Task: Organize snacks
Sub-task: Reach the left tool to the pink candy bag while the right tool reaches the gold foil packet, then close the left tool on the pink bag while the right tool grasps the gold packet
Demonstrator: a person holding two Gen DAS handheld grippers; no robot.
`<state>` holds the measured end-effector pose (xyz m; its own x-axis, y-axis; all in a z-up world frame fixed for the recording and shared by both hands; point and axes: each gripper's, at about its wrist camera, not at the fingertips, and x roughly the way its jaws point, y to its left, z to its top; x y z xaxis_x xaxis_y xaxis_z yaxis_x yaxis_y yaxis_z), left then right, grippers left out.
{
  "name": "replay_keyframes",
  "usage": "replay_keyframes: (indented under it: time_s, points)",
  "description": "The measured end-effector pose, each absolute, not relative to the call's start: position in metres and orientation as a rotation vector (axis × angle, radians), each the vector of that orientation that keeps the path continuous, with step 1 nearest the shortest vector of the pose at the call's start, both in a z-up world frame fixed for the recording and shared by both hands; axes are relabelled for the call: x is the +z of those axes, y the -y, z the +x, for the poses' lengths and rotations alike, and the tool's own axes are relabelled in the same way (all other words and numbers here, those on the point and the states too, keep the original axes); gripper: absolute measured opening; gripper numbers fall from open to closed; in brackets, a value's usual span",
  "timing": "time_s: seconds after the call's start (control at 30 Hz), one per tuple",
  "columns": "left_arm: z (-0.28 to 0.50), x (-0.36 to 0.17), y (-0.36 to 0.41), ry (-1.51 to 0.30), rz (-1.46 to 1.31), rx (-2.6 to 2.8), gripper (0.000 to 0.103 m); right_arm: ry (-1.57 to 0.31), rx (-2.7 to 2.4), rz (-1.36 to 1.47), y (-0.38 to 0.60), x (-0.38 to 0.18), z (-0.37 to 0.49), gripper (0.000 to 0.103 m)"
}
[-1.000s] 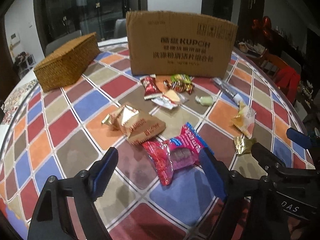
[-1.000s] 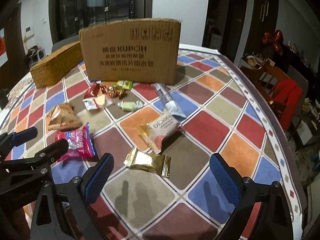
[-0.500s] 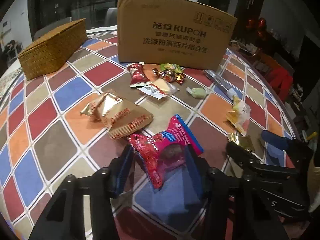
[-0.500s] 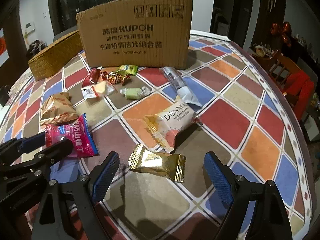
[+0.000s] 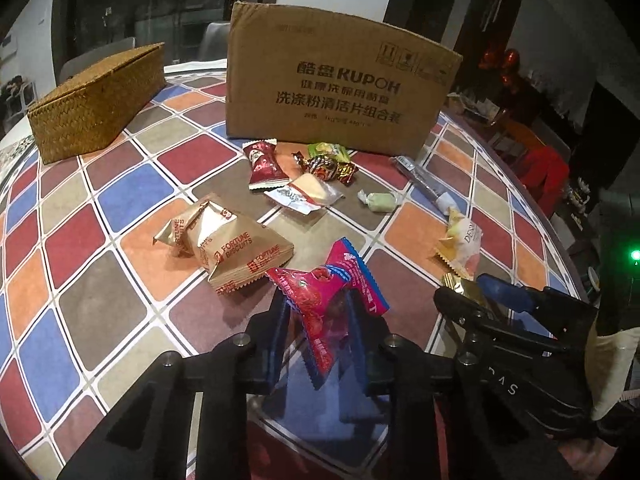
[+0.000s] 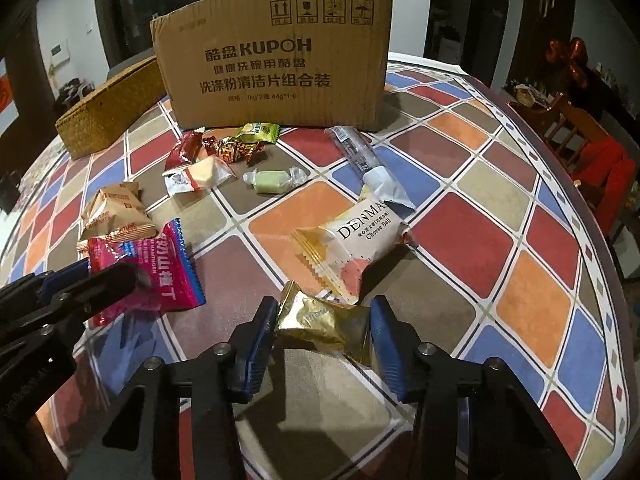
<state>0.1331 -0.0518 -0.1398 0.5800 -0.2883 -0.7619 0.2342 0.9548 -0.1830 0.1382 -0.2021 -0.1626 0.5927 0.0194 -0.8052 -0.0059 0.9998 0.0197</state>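
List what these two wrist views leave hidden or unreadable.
- Inside of the cardboard box: both views show only its front wall.
- Woven basket: contents unseen; in the right view the box covers its far end.
- Lower part of the pink snack pack: left view, hidden behind the left gripper fingers.
- Gold wrapper print: right view, too small and crumpled to read between the right gripper fingers.

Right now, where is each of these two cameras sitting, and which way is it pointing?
Left wrist: on the left gripper, low above the table, facing the cardboard box; its fingers clamp the pink snack packet; the right gripper shows alongside.
Right wrist: on the right gripper, same heading; its fingers flank the gold packet; the left gripper shows alongside.
Shared: box, wicker basket, both packets.
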Motion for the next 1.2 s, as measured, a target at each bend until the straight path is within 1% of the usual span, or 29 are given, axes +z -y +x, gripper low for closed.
replay_keyframes:
  time_s: [0.17,0.4,1.2]
  points:
    - [0.131,-0.135,0.054,-0.887,-0.054,-0.31,0.024,-0.936,0.023,0.046,0.206,-0.161,0.135,0.044]
    - [0.127,-0.127,0.053,-0.863,-0.046,-0.299,0.022,-0.919,0.019,0.067,0.208,-0.153,0.131,0.044]
    - [0.116,-0.077,0.046,-0.748,-0.019,-0.268,0.022,-0.8,0.02,0.065,0.206,-0.101,0.12,0.044]
